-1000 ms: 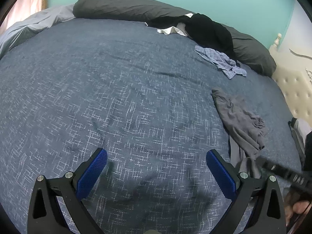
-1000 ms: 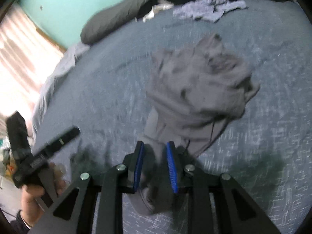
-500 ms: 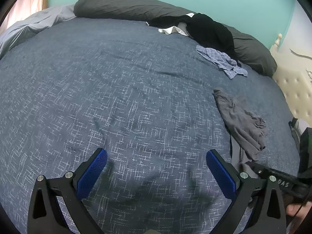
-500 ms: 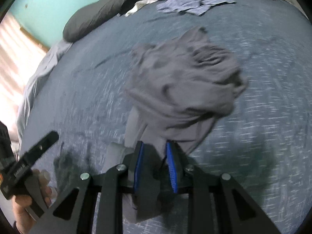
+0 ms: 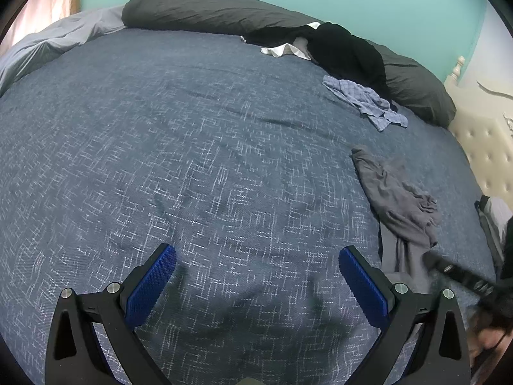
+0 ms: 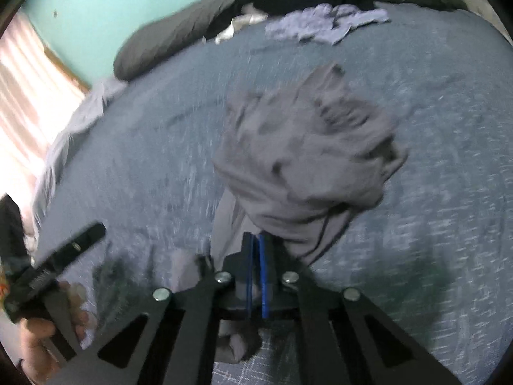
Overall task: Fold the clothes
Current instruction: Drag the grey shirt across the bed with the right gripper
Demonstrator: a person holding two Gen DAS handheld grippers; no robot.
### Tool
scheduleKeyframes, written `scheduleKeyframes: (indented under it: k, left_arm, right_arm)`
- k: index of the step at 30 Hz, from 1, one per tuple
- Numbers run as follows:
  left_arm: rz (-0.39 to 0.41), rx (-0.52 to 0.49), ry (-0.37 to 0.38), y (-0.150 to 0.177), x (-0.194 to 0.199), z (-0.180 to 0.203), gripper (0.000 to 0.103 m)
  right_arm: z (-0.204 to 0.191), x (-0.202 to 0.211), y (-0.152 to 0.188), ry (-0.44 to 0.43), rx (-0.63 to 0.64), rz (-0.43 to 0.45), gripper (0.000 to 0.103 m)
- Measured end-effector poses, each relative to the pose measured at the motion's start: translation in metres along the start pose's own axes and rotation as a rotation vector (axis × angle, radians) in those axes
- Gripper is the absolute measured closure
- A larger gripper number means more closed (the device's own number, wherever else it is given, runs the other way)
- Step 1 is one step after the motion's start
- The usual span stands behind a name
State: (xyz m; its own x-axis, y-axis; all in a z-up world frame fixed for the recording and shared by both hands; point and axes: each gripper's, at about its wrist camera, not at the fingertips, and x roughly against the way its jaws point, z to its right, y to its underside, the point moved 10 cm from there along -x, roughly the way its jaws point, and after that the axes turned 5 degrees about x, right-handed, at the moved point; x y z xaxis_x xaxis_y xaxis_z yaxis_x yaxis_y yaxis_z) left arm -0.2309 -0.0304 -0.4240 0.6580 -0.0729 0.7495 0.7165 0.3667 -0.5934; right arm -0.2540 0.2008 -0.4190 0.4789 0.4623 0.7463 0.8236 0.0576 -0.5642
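Fingers of the right gripper (image 6: pixel 255 250) are clamped on the near hem of the grey garment (image 6: pixel 307 157), which trails away across the bed (image 5: pixel 192 160); left gripper (image 5: pixel 256 276) fingers gape apart (empty), garment off to their right.

The left gripper (image 5: pixel 256 282) hangs tilted down over the bed (image 5: pixel 192 160), blue pads spread wide with nothing between them. The right gripper (image 6: pixel 255 256), also angled down, has its pads pinched together on the grey garment (image 6: pixel 307 154).
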Motion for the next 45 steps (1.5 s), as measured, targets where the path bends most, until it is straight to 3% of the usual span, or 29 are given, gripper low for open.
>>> scheduleKeyframes:
  k: [4, 7, 11, 16, 18, 20, 34, 35, 36, 45]
  left_arm:
    - [0.0, -0.002, -0.001, 0.001, 0.0, 0.001, 0.0]
    - [-0.002, -0.005, -0.002, 0.001, -0.001, 0.002, 0.0]
    - [-0.003, -0.009, -0.004, 0.002, -0.002, 0.003, 0.0]
    - [-0.004, -0.011, -0.003, 0.001, -0.003, 0.004, 0.0]
    - [-0.002, -0.013, -0.002, 0.001, -0.002, 0.004, 0.0]
    - [0.001, -0.016, -0.004, 0.0, -0.001, 0.004, 0.0]
    - [0.013, 0.013, 0.008, -0.009, 0.003, -0.006, 0.0]
    - [0.013, 0.015, 0.008, -0.009, 0.003, -0.007, 0.0]
    - [0.012, 0.017, 0.01, -0.009, 0.002, -0.008, 0.0]
    - [0.009, 0.024, 0.017, -0.008, 0.002, -0.008, 0.0]
  right_arm:
    - [0.015, 0.034, -0.025, 0.015, -0.053, 0.123, 0.101]
    - [0.045, 0.05, -0.033, 0.077, -0.114, 0.184, 0.102]
    - [0.067, 0.043, -0.03, 0.067, -0.209, 0.16, 0.102]
    - [0.047, 0.032, -0.027, 0.023, -0.158, 0.106, 0.099]
    - [0.04, 0.03, -0.022, 0.01, -0.139, 0.085, 0.083]
    - [0.036, 0.026, -0.016, 0.015, -0.13, 0.068, 0.077]
    - [0.015, -0.03, -0.017, 0.145, 0.018, -0.076, 0.077]
    - [0.016, -0.031, -0.019, 0.151, 0.024, -0.074, 0.08]
    - [0.018, -0.029, -0.021, 0.152, 0.024, -0.066, 0.096]
    - [0.055, 0.014, -0.05, 0.201, -0.042, 0.059, 0.099]
